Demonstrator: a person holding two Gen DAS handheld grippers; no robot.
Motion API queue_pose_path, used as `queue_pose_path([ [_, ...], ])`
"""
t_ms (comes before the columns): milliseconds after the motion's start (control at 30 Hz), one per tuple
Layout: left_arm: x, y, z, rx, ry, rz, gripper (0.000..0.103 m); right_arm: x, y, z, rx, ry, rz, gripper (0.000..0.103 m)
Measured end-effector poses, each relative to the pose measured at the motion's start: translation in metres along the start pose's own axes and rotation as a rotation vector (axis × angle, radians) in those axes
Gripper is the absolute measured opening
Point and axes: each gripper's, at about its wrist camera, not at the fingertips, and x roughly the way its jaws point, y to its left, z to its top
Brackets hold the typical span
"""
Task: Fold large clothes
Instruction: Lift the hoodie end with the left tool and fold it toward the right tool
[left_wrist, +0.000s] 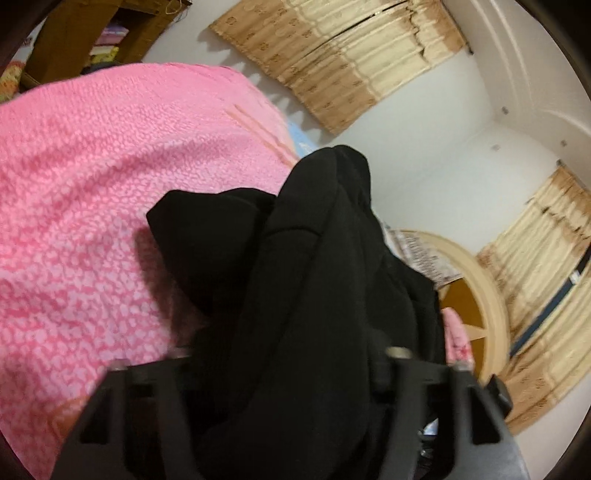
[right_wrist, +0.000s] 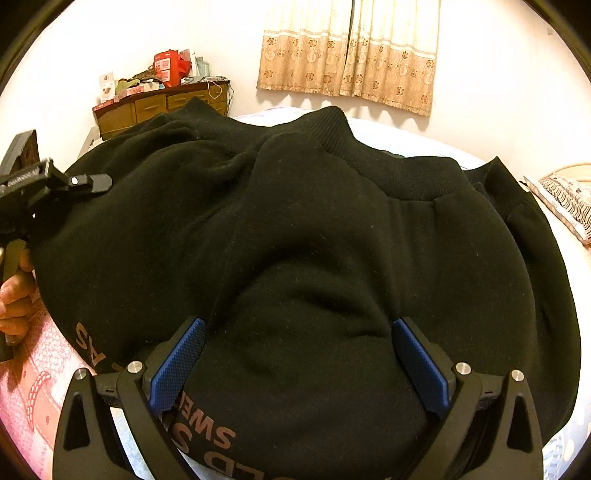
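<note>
A large black sweatshirt (right_wrist: 314, 229) with brown lettering and ribbed cuffs lies bunched on the bed. My right gripper (right_wrist: 299, 332) is open, its blue pads (right_wrist: 177, 365) set wide apart. They are pushed into the cloth, and a soft bulge of it rises between them. In the left wrist view a thick fold of the sweatshirt (left_wrist: 303, 280) rises out of my left gripper (left_wrist: 288, 354) and hides its fingers. That gripper is shut on the fold. The right wrist view shows the left gripper (right_wrist: 92, 182) at the garment's left edge, held by a hand (right_wrist: 14, 299).
A pink textured blanket (left_wrist: 92, 206) covers the bed. Behind it stand a wooden dresser (right_wrist: 155, 107) piled with clutter, white walls and beige curtains (right_wrist: 351, 55). A rounded wooden headboard (left_wrist: 484, 291) and a patterned pillow (right_wrist: 565, 199) lie to the right.
</note>
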Motion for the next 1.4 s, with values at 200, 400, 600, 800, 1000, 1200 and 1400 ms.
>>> queue_pose_path([
  [200, -0.015, -0.048, 0.001, 0.084, -0.054, -0.136, 0.031, -0.002, -0.008, 0.000, 0.022, -0.008, 0.014, 0.101],
  [400, -0.011, -0.125, 0.005, 0.252, -0.079, -0.194, 0.031, -0.011, -0.029, -0.002, 0.115, -0.050, 0.051, 0.101],
  [600, -0.002, -0.151, 0.008, 0.337, -0.072, -0.210, 0.031, -0.031, -0.071, -0.014, 0.280, -0.097, 0.132, 0.101],
  [800, 0.006, -0.175, -0.001, 0.398, -0.053, -0.202, 0.029, -0.056, -0.099, -0.023, 0.331, -0.146, 0.132, 0.101],
  [1000, 0.036, -0.233, -0.027, 0.598, -0.001, -0.149, 0.029, -0.066, -0.127, -0.035, 0.401, -0.154, 0.131, 0.101],
  [1200, 0.097, -0.279, -0.078, 0.828, 0.061, -0.041, 0.029, -0.078, -0.167, -0.038, 0.515, -0.184, 0.150, 0.101],
  [1400, 0.153, -0.304, -0.152, 1.157, 0.116, 0.060, 0.029, -0.111, -0.242, -0.051, 0.662, -0.229, 0.082, 0.101],
])
